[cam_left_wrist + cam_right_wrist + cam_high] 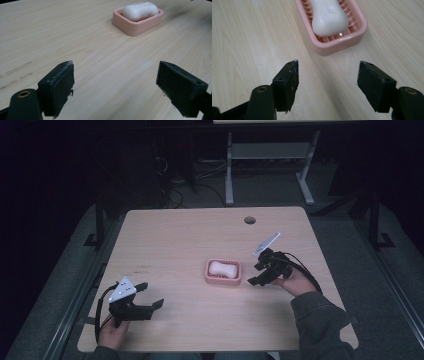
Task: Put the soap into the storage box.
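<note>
Two tongs, both spread, nothing between jaws. Soap [223, 268] lies in pink dish [223, 279] mid desk [190, 235]. Right tongs [256, 273] sit just beside dish, aimed at it. Left tongs [151, 295] near desk's front-left, well apart from dish.

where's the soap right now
The white soap lies in the pink soap dish near the middle of the table in the high view, just left of the right gripper, whose open fingers face it.
</note>
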`<state>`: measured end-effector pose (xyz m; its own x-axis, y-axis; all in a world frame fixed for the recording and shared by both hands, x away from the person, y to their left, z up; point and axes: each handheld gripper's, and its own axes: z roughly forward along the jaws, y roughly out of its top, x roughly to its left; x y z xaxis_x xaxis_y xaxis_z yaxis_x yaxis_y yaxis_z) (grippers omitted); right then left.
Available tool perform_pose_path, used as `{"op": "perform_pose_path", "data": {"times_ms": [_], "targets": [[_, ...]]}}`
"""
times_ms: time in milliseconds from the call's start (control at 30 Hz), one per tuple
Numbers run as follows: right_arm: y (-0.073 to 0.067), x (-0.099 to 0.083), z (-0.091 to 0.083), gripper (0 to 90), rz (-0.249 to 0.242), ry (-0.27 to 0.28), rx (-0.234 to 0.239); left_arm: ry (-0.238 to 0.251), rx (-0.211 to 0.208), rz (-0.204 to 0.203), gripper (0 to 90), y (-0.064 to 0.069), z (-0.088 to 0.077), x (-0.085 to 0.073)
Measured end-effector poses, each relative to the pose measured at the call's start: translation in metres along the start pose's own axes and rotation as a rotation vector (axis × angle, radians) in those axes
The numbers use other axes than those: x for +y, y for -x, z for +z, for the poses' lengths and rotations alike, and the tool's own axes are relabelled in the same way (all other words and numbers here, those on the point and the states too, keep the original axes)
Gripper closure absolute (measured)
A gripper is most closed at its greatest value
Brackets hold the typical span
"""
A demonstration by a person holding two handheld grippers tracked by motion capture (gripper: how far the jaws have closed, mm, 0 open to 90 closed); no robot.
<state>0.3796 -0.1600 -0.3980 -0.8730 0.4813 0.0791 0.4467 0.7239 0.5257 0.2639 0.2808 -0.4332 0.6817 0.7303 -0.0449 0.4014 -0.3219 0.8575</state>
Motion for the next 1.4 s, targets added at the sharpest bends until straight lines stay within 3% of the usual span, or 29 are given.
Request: {"op": "perform_pose_path", "data": {"times_ms": [667, 1400], "targets": [[-0.007, -0.020, -0.002, 31.4, 0.011, 0.010, 0.002, -0.005, 0.000, 0.008, 14.5, 0.000, 0.000, 0.000], [-0.013, -0.057, -0.013, 31.4, 0.068, 0.037, -0.012, -0.011, -0.002, 0.012, 14.4, 0.000, 0.001, 0.000]]}}
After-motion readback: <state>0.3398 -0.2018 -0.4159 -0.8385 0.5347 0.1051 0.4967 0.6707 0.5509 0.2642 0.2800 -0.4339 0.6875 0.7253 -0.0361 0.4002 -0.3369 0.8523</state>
